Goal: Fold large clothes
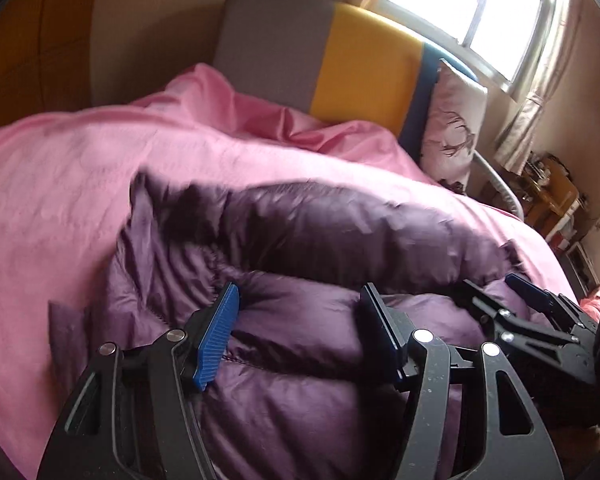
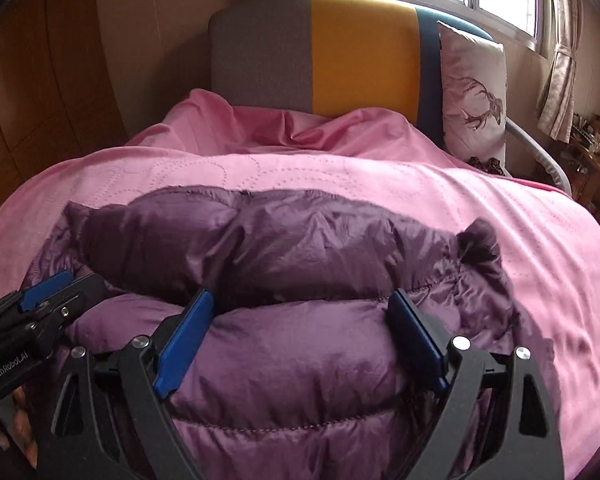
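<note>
Puffy purple quilted down jacket (image 2: pixel 300 320) lies crosswise beneath both wide-open, empty hand-held grippers, left (image 1: pixel 300 320) and right (image 2: pixel 304 340), equally near.

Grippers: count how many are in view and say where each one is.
2. The left gripper hangs open over the purple down jacket's left part; the right gripper hangs open over its right part. Each shows at the other camera's edge. None hidden that I can tell.
</note>
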Demonstrator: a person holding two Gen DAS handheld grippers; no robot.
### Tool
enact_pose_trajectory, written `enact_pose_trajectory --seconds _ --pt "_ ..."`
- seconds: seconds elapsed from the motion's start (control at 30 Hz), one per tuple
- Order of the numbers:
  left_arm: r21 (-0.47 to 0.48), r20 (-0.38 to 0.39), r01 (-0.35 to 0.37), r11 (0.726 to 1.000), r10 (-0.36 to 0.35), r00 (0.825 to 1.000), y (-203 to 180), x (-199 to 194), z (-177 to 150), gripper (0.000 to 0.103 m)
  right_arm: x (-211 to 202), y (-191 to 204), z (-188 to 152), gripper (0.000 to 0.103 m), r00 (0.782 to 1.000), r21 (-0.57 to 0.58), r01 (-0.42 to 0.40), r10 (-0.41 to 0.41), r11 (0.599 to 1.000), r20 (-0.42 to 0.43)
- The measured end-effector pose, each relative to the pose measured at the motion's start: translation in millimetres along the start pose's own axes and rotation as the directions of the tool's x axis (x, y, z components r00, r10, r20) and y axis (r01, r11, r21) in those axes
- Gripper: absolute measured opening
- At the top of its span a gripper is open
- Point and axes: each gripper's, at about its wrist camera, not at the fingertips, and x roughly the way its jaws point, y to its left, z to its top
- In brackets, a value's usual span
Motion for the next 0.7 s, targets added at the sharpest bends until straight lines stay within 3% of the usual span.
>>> enact_pose_trajectory --seconds 0.07,0.17,0.4,0.5,0.6,0.7 --pt "-0.017 0.000 0.019 1.000 -0.019 1.000 8 8 -9 0.062 15 -4 -10 0.089 1.000 0.022 -0.001 0.001 1.000 -0.012" --pt "0.007 0.013 -0.006 1.000 0.006 1.000 4 15 -14 0.062 32 -4 -18 0.090 1.000 0.016 0.016 -0.015 1.000 -0.026" --pt "0.007 0.002 -0.026 1.000 0.026 1.000 1 17 -20 0.062 43 -18 -16 0.091 0.996 0.053 -0.036 0.040 0.998 -0.074" --pt "0.006 -0.014 -0.050 0.999 0.050 0.999 -2 5 -15 0.062 20 -31 -12 0.091 0.994 0.081 -0.073 0.079 0.994 -0.073" --pt "0.000 0.025 -0.074 0.997 0.074 0.997 -10 -20 -17 0.064 -17 -44 -15 0.091 0.997 0.089 -0.068 0.071 0.994 -0.036" --pt "0.020 0.070 -0.048 0.999 0.046 0.997 -25 -43 -26 0.064 -48 -67 -25 0.092 0.999 0.107 -0.045 0.047 0.993 -0.018"
